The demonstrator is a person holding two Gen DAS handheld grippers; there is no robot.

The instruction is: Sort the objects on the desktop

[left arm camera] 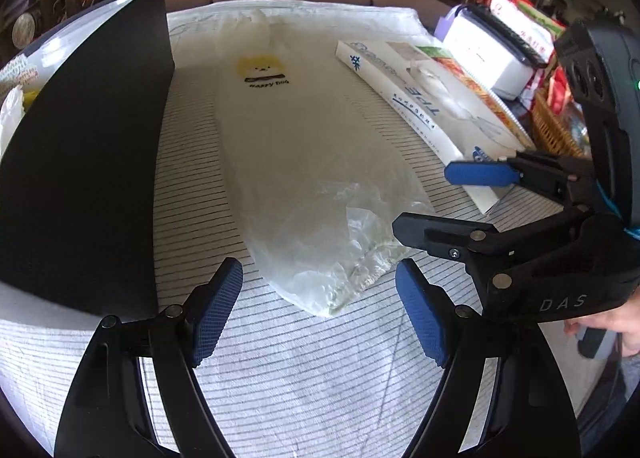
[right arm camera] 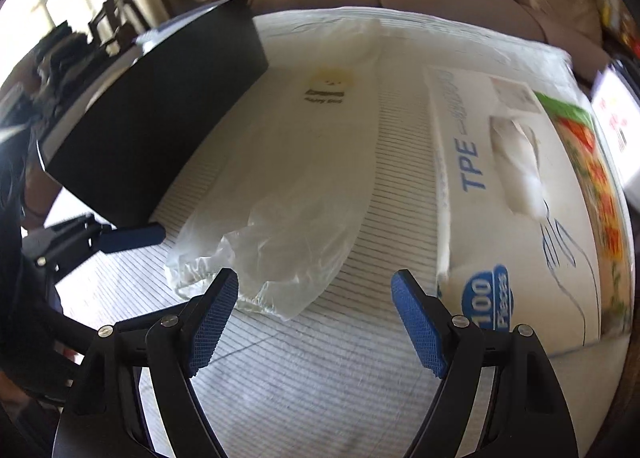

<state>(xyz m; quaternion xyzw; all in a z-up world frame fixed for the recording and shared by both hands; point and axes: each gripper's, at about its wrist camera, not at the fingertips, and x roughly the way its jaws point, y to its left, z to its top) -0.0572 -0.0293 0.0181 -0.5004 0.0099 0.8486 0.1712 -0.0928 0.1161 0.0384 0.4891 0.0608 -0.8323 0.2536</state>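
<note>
A translucent white plastic bag with a yellow dog print lies flat along the striped tablecloth; it also shows in the right wrist view. A clear plastic glove lies crumpled on its near end and also shows in the right wrist view. My left gripper is open and empty just in front of the bag's near end. My right gripper is open and empty, its left pad at the glove's edge. In the left wrist view the right gripper hovers beside the glove.
A black box stands on the left, also in the right wrist view. A white TPE glove box lies on the right, also in the right wrist view. A white container and a wicker basket sit beyond the table's right edge.
</note>
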